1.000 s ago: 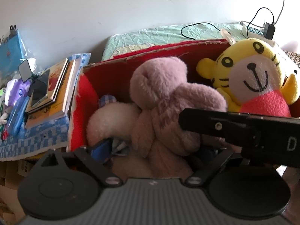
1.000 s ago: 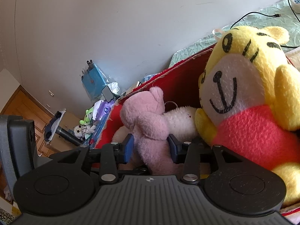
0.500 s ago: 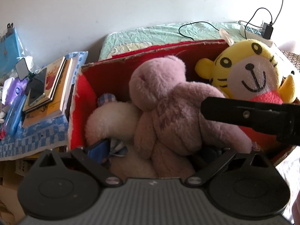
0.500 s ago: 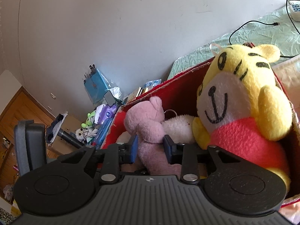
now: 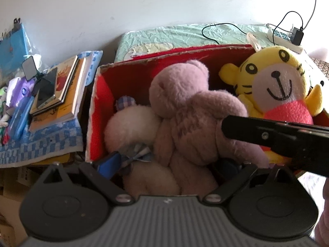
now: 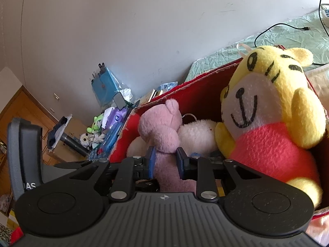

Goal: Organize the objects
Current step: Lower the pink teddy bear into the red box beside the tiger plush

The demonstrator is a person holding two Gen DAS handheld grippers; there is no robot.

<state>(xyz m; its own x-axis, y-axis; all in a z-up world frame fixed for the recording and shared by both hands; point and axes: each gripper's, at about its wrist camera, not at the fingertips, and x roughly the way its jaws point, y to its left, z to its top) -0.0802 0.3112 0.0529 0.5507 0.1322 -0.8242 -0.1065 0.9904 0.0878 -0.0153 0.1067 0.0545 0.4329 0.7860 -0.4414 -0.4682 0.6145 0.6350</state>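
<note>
Your right gripper (image 6: 164, 160) has its blue pads pressed into the lower body of the pink bear (image 5: 191, 111), clamped on it, while your left gripper (image 5: 164, 162) stands wide open, its fingers spread to either side of the toys with nothing between them. Over the last second the right tool has drawn back and up: the yellow tiger (image 6: 267, 127) looks smaller in its view and more wall shows above, yet the bear has barely shifted and lies draped over the white plush (image 5: 131, 127) inside the red box (image 5: 98, 111). I take that as the plush stretching in your grip, not rising; either lift further or let go if it is meant to stay there. From the left view the right tool reaches in level from the right, crossing in front of the tiger. Your left tool hovers at the near edge of the box, angled down. Books (image 5: 61, 94) lie stacked left of the box.
</note>
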